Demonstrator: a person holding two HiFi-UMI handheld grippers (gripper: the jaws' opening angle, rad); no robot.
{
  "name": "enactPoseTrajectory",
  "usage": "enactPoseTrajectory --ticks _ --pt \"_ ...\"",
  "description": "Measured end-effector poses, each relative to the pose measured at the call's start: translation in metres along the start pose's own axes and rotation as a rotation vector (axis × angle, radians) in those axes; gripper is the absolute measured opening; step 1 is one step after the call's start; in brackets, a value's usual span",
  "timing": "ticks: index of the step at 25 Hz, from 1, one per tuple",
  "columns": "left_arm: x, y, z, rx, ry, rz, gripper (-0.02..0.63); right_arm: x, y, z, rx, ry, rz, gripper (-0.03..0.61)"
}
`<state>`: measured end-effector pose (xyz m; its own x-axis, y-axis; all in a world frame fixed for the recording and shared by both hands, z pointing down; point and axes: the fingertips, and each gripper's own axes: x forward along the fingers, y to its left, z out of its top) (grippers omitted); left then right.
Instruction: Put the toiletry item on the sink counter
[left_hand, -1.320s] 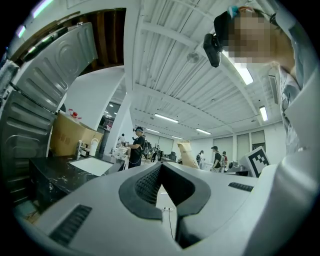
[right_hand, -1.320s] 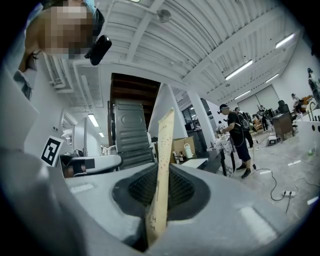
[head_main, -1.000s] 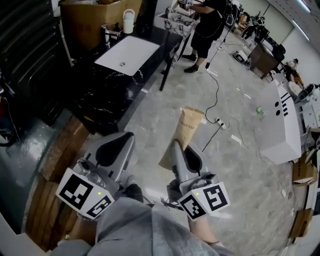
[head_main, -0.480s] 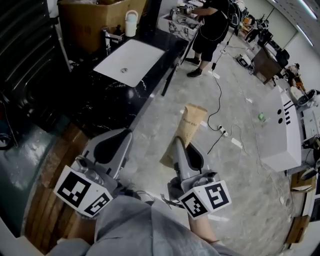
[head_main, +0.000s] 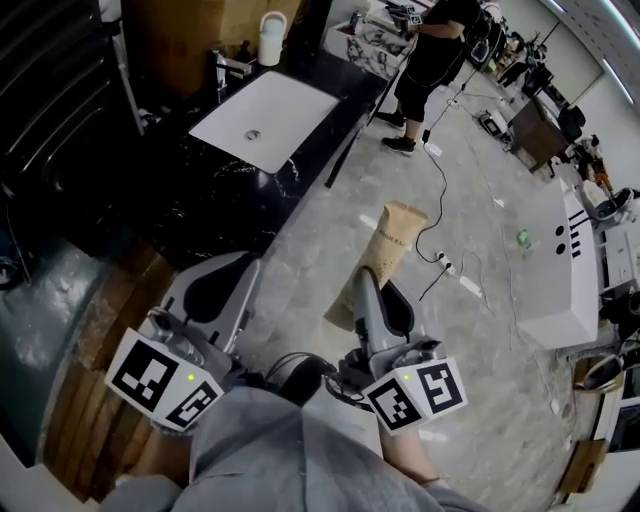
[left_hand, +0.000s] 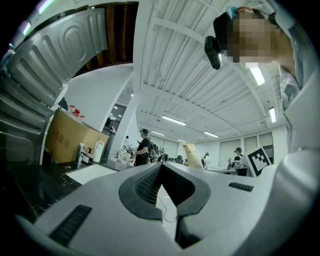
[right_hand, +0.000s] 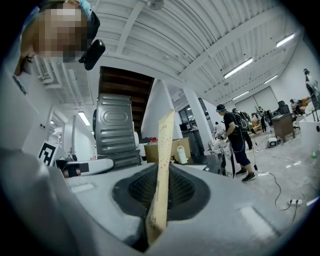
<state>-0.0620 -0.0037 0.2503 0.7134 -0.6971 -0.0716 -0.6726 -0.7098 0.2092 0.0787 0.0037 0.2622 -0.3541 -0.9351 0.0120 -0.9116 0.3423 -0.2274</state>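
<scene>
Down by the person's waist, off the counter's near end, both grippers sit close together over the floor. Right gripper: jaws nearly closed, clamped on a flat brown paper pouch, pads pressing both faces. The pouch stands roughly upright w/ its top edge well clear of the jaws and some small print on it, too small to read. It's in the air over grey floor, well apart from the counter, not touching it.

Left gripper: jaw tips together, nothing btwn them.

Counter is black marble-look, running away from the person along the left. A white sink is sunk toward its far end, w/ a faucet at the back edge. A white bottle stands at the far back corner, and the near half of the top is bare.

Beyond the counter's far end a person in black stands at another surface. A black cable snakes over the floor to a power strip near the pouch's top.
</scene>
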Motion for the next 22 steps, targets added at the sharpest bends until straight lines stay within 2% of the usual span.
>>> enactPoseTrajectory --ticks 11,22 --pt "0.035 0.007 -0.006 0.035 0.013 0.059 0.005 0.029 -0.027 0.003 0.015 0.001 0.073 0.037" --pt "0.117 0.006 -0.005 0.025 -0.017 0.215 0.005 0.084 -0.098 0.031 -0.001 0.05 0.245 0.037"
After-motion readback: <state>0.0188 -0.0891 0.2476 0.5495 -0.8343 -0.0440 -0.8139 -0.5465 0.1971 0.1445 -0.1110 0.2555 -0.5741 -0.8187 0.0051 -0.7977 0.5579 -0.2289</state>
